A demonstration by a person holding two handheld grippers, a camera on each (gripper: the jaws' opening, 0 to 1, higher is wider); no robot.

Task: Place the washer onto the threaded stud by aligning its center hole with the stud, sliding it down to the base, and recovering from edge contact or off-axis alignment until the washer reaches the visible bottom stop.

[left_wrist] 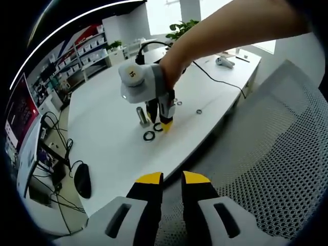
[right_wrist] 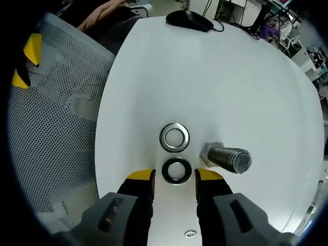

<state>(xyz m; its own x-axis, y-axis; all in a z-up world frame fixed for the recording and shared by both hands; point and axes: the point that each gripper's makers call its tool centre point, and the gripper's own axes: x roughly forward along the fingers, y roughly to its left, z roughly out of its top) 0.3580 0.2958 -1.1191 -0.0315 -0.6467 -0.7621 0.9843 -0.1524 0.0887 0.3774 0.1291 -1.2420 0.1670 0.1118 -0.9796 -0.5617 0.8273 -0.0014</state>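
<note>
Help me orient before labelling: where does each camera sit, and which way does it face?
Left gripper view: rides the left gripper, held back over a mesh chair, facing the white table, right gripper, person's arm.
Right gripper view: rides the right gripper, looking down at a dark washer between its jaws.
Shared: table, threaded stud, washers.

Two handheld grippers are seen. The left gripper (left_wrist: 171, 179) has grey moulded bodies with slotted openings and black jaws capped in yellow. The right gripper (right_wrist: 175, 177) is built alike; its grey housing carries a yellow round sticker with a number and a black cable. A bare forearm (left_wrist: 230, 31) is seen, no sleeve.
</note>
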